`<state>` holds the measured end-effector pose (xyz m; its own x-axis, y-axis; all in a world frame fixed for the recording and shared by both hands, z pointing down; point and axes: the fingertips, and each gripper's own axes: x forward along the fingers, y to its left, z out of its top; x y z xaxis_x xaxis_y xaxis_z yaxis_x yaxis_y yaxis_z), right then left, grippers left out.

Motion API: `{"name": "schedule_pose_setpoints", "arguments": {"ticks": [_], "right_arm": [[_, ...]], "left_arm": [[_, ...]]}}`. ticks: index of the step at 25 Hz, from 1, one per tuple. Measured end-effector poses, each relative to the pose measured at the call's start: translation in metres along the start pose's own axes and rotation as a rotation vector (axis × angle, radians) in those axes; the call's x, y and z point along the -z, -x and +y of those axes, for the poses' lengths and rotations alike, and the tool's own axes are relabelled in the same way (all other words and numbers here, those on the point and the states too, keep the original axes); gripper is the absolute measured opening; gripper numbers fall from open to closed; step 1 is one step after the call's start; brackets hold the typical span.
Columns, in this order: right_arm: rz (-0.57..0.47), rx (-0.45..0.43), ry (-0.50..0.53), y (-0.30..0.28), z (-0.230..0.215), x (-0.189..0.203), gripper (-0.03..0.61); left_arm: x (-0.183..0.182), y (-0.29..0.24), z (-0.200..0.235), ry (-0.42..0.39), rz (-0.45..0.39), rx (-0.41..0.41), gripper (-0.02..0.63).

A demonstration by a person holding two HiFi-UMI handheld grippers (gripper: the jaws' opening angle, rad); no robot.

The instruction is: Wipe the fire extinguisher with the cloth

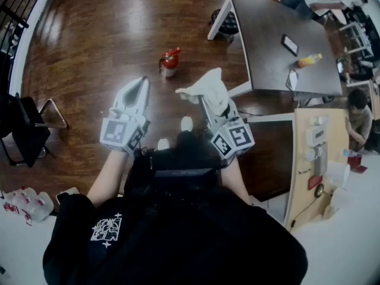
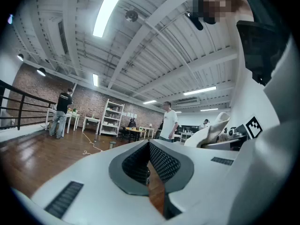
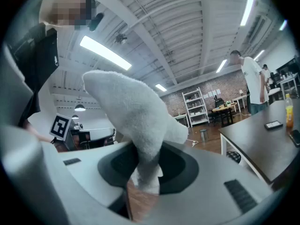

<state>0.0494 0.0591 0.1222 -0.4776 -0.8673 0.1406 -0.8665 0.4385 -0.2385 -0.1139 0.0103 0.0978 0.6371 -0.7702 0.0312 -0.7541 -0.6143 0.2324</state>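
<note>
A small red fire extinguisher (image 1: 169,61) stands on the wooden floor, a short way beyond both grippers. My left gripper (image 1: 141,83) points toward it from the near left, its jaws closed together with nothing between them (image 2: 149,145). My right gripper (image 1: 206,97) is shut on a white cloth (image 1: 205,86), which bunches up over its tips to the right of the extinguisher. In the right gripper view the cloth (image 3: 132,114) fills the space between the jaws and rises above them. The extinguisher does not show in either gripper view.
A dark table (image 1: 261,16) with a phone (image 1: 290,44) and an orange bottle (image 1: 310,59) stands at the far right. A black chair (image 1: 25,129) is at the left. A wooden cabinet (image 1: 309,177) and a seated person (image 1: 358,114) are at the right.
</note>
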Motion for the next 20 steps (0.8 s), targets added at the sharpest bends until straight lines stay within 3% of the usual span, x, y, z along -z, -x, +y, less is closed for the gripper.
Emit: {"name": "schedule_pose_setpoints", "arguments": {"ticks": [13, 16, 20], "right_arm": [[0.064, -0.069, 0.001, -0.094, -0.108, 0.015, 0.134], [0.096, -0.098, -0.015, -0.118, -0.145, 0.048, 0.135], [0.132, -0.144, -0.004, -0.163, -0.195, 0.132, 0.135]], "left_arm": [[0.033, -0.110, 0.025, -0.011, 0.051, -0.051, 0.003], [0.060, -0.144, 0.034, -0.014, 0.057, -0.065, 0.003], [0.128, -0.182, 0.065, -0.012, 0.037, -0.087, 0.003]]}}
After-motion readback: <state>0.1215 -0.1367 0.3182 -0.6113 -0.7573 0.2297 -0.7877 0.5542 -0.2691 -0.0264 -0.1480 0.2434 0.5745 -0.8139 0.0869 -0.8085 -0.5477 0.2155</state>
